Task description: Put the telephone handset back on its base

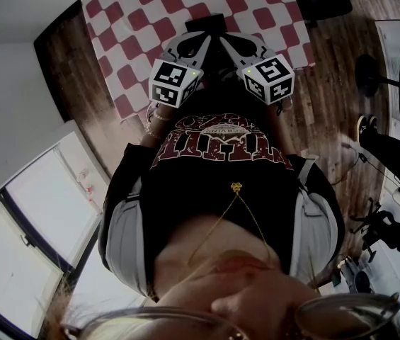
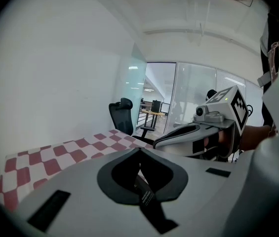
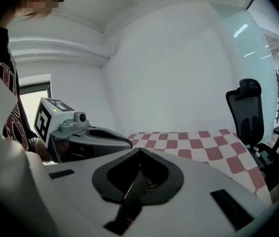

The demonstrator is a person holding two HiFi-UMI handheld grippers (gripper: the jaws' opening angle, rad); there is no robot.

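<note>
Shut and empty, the jaws of the left gripper [image 2: 139, 149] and right gripper [image 3: 139, 149] point side by side over the checked tablecloth [image 1: 143, 20], where a dark shape [image 1: 203, 23] just past both tips, about equally near each, may be the telephone, though I cannot tell its long axis.
</note>
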